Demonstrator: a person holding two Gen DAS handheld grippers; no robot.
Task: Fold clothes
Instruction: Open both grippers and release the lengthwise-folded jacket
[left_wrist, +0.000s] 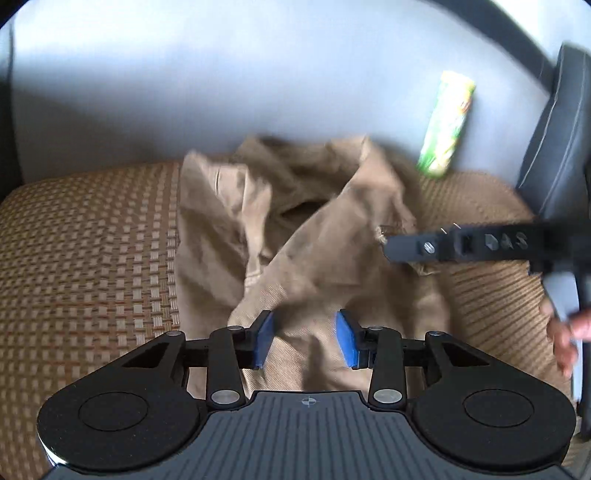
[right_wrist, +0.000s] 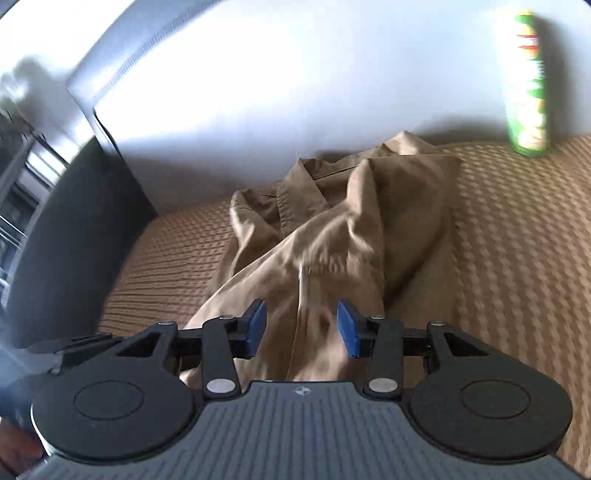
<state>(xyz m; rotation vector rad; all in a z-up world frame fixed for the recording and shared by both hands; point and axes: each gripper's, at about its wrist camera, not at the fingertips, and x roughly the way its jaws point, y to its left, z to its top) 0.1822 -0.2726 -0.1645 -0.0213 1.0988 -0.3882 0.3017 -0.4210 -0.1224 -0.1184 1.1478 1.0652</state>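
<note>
Khaki garment (left_wrist: 295, 229) lies bunched between both grippers' spread fingers (left_wrist: 264, 338).

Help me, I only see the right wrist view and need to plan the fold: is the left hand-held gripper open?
Observer: Yes. The left hand-held gripper is open, with the garment between its pads.
Operator: How does my right one look from that side?
Observer: The right hand-held gripper reaches in from the right, its tip at a frayed edge of the garment.
</note>
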